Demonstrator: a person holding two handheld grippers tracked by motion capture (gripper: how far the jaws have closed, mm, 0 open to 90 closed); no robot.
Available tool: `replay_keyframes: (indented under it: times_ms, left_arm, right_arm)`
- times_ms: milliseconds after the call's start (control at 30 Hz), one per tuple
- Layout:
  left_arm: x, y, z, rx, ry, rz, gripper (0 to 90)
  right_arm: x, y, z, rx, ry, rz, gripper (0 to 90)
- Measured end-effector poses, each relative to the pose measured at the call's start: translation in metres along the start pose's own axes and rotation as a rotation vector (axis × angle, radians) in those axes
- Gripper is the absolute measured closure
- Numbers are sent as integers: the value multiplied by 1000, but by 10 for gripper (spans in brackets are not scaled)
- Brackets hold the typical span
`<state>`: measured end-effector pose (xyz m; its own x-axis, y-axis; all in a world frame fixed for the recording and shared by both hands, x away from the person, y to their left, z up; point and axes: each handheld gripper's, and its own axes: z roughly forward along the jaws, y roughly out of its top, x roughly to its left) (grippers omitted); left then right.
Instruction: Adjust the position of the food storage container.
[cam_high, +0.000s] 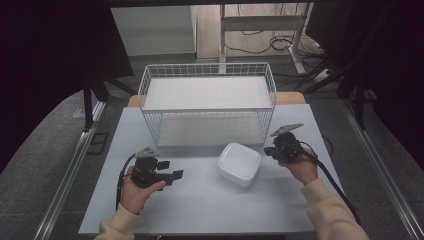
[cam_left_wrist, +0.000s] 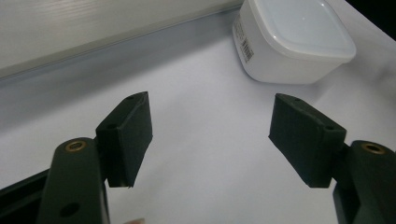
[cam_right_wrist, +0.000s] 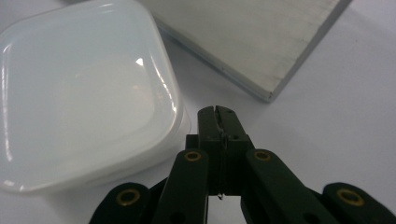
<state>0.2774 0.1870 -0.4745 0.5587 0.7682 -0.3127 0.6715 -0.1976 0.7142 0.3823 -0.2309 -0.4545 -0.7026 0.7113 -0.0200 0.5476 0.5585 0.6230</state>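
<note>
Black hand-held gripper (cam_left_wrist: 210, 135), white container (cam_left_wrist: 292, 39), unreadable barcode label (cam_left_wrist: 246, 46)

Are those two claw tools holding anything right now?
No. The left gripper is open over bare table; the right gripper is shut on nothing, beside the white container.

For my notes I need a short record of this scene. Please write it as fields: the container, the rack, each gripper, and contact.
container: white square container, lid on, on the table in front of the rack
rack: white wire rack, two shelves
left gripper: open, nothing between its jaws
right gripper: shut, holds nothing, beside the container
contact: neither gripper grips the container
</note>
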Motion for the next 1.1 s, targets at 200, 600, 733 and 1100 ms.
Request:
replay_keyframes:
  times_ms: [200, 600, 733, 1100]
  left_arm:
    - [-1, 0, 0, 1, -5, 3, 290]
    - [-2, -1, 0, 2, -7, 2, 290]
    - [-3, -1, 2, 6, -9, 8, 290]
    - [-8, -1, 7, 19, -16, 11, 290]
  right_arm:
    - [-1, 2, 14, -4, 10, -9, 898]
    - [20, -4, 15, -4, 57, -84, 898]
    - [30, -8, 13, -4, 87, -83, 898]
    - [62, -17, 7, -36, 189, -81, 898]
